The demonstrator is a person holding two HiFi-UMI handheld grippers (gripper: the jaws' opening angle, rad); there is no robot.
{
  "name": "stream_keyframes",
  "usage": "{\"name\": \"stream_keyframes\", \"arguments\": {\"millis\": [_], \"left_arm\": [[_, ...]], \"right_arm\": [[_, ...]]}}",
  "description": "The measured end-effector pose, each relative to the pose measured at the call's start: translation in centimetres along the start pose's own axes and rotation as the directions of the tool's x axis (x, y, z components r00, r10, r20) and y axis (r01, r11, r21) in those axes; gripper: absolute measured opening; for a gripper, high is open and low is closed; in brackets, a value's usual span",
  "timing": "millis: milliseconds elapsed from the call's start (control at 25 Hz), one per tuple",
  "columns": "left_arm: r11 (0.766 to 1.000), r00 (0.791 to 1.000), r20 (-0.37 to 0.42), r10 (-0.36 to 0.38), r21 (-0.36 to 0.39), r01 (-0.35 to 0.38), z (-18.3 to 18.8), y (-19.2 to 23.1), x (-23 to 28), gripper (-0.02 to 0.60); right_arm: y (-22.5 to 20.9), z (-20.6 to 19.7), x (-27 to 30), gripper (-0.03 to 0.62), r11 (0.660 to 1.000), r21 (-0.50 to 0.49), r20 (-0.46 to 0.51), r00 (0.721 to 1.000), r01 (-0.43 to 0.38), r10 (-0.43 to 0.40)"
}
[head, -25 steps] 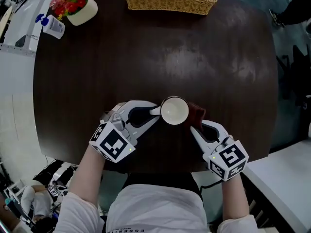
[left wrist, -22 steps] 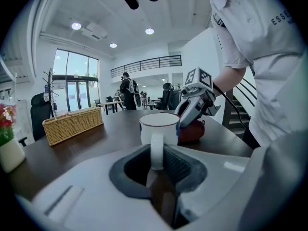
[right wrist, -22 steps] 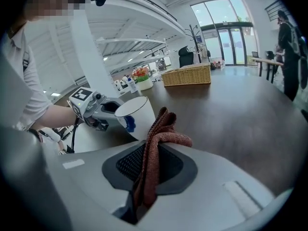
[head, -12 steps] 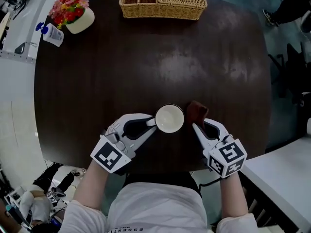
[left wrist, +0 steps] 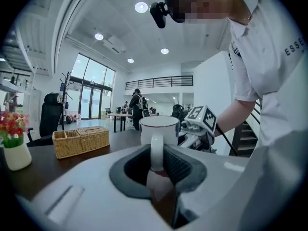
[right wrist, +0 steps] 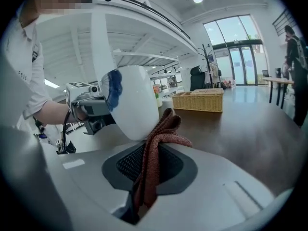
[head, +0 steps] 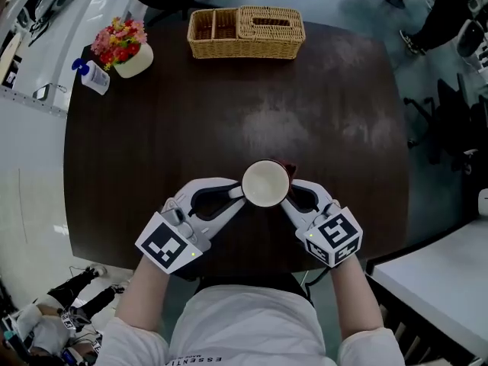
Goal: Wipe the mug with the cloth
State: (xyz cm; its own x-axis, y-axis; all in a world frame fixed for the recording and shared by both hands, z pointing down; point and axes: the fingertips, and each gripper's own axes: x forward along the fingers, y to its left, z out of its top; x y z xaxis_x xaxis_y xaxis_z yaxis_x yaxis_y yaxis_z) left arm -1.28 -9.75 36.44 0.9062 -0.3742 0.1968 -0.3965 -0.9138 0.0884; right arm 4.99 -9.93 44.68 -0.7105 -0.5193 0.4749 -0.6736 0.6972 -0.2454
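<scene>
A white mug (head: 265,182) hangs above the dark round table (head: 229,105), held by its handle (left wrist: 156,150) in my left gripper (head: 235,193), which is shut on it. My right gripper (head: 288,197) is shut on a reddish-brown cloth (right wrist: 156,148). The cloth's upper fold touches the mug's white side (right wrist: 130,102), which bears a blue mark. In the head view only a sliver of the cloth (head: 288,167) shows past the mug's rim. The mug (left wrist: 159,128) stands upright in the left gripper view, with the right gripper's marker cube (left wrist: 201,119) just behind it.
A wicker basket (head: 245,32) sits at the table's far edge. A white pot of flowers (head: 126,48) and a small bottle (head: 93,77) stand at the far left. Chairs (head: 457,113) lie off to the right and a white desk (head: 427,296) at the near right.
My right gripper has moved left with the cloth and now presses it against the mug's side. The mug has stayed in my left gripper's hold.
</scene>
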Motion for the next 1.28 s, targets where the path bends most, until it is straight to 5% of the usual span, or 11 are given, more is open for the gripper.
{"name": "stream_keyframes", "arguments": {"millis": [280, 800, 1080, 1280], "left_arm": [[0.999, 1.000, 0.008, -0.027, -0.043, 0.028, 1.4, 0.1, 0.1, 0.067], [1.000, 1.000, -0.020, -0.023, -0.001, 0.023, 0.0, 0.3, 0.2, 0.067], [0.992, 1.000, -0.025, -0.017, 0.126, 0.020, -1.0, 0.8, 0.3, 0.067], [0.993, 0.998, -0.068, -0.008, 0.119, 0.016, -3.8, 0.8, 1.1, 0.067]], "right_arm": [[1.4, 1.6, 0.3, 0.080, 0.994, -0.054, 0.089, 0.991, -0.093, 0.098], [3.1, -1.1, 0.7, 0.080, 0.979, -0.011, 0.019, 0.979, -0.202, 0.203], [-1.5, -1.9, -1.1, 0.078, 0.999, 0.002, -0.041, 0.998, -0.054, 0.055], [-3.9, -2.1, -1.3, 0.078, 0.994, -0.036, -0.101, 0.989, 0.102, -0.106]]}}
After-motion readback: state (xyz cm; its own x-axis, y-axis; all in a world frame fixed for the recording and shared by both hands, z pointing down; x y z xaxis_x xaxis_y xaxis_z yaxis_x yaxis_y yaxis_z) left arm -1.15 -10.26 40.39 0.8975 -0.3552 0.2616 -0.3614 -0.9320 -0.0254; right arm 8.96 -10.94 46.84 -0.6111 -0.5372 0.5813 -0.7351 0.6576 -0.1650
